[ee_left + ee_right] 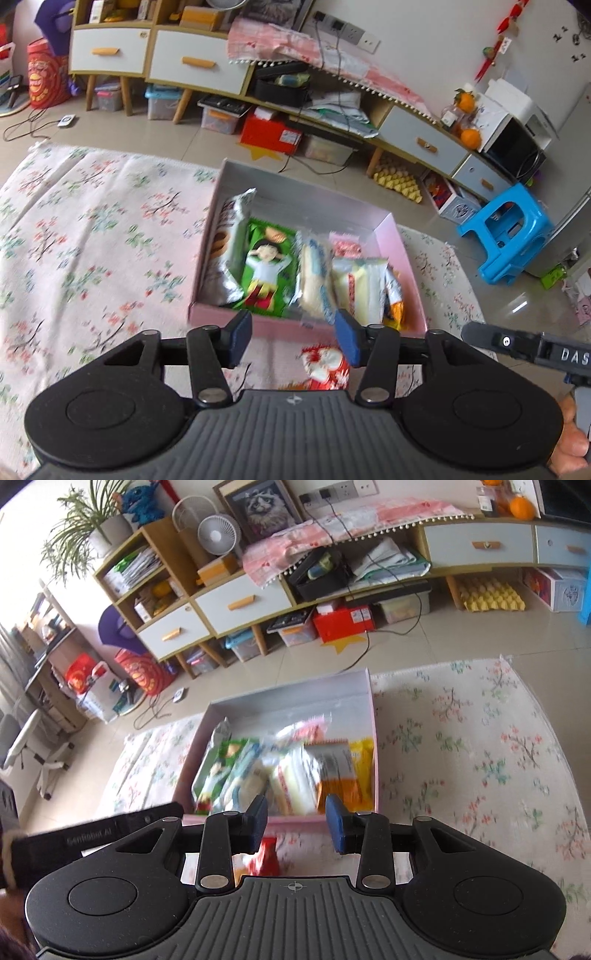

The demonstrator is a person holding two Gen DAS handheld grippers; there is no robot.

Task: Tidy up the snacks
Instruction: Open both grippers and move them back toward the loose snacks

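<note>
Two grippers are held above a flowered cloth (pixel 92 236), both pointed down toward a pink box (pixel 306 326) that lies open on it. The left gripper (pixel 293 339) is seen with its blue pads parted to a middling gap, and nothing is pressed between them. The right gripper (pixel 297 823) is seen with its pads set a little closer together, likewise with nothing gripped.

Inside the box, several snack packets are laid side by side. In the left wrist view, a silver packet (pixel 227 251) is leaned against the left wall, a green packet (pixel 267 271) with a cartoon figure is placed just beside it, a pale clear-wrapped packet (pixel 314 280) follows, and a yellowish-white packet (pixel 364 291) lies next to that. An orange packet (pixel 338 775) is seen near the right wall in the right wrist view, with a yellow packet (pixel 364 760) touching that wall.

Outside the box, a red packet (pixel 327 367) is left on the cloth just in front of the near wall, below the pads of both grippers and touched by neither. Both views are blurred around the packets, so printed labels cannot be read.
</note>
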